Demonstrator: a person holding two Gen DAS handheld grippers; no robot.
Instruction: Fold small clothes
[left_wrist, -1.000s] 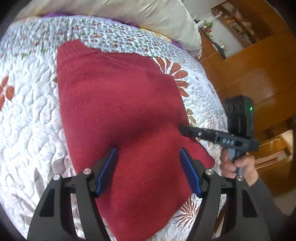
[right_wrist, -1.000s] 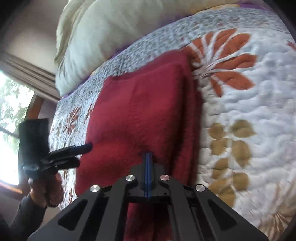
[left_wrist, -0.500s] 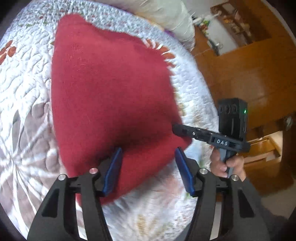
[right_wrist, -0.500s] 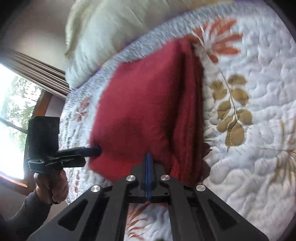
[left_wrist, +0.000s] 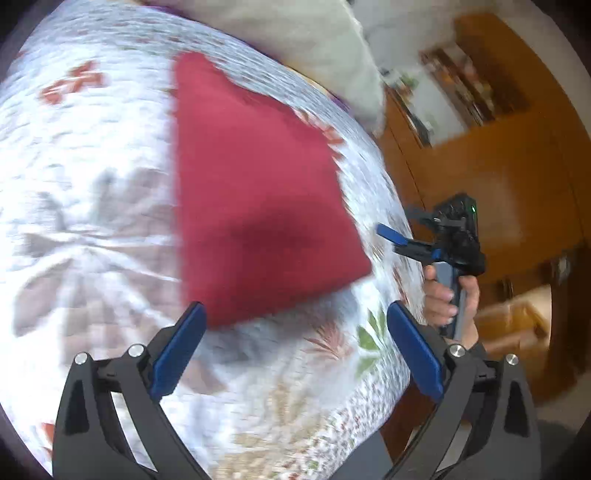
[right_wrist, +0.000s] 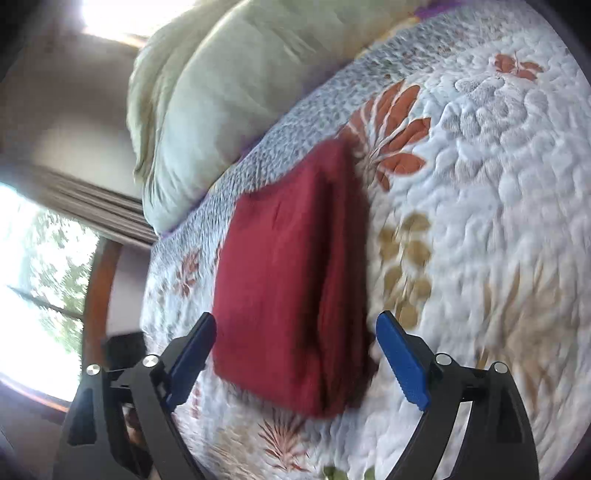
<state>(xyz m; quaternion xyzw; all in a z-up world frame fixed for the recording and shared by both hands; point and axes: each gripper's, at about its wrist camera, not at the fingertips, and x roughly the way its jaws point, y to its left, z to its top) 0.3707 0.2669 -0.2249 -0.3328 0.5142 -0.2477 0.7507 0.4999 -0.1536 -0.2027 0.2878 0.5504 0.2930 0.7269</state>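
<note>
A folded dark red knitted garment (left_wrist: 255, 188) lies flat on the quilted floral bedspread (left_wrist: 88, 192). My left gripper (left_wrist: 295, 343) hangs open just short of the garment's near edge, nothing between its blue pads. In the right wrist view the same red garment (right_wrist: 288, 280) shows stacked folded layers along its right side. My right gripper (right_wrist: 295, 354) is open at its near edge, holding nothing. The left wrist view also catches the right gripper (left_wrist: 402, 240) off the garment's right corner, held by a hand (left_wrist: 447, 295).
A pale pillow (right_wrist: 229, 96) rests at the head of the bed beyond the garment. The bed edge (left_wrist: 402, 221) drops off toward wooden furniture (left_wrist: 517, 155). A window with curtains (right_wrist: 44, 258) is on the other side.
Both grippers have drawn back from the garment toward the near bed edge. The right gripper, shut before, has opened and let go of the red fabric, which now lies flat.
</note>
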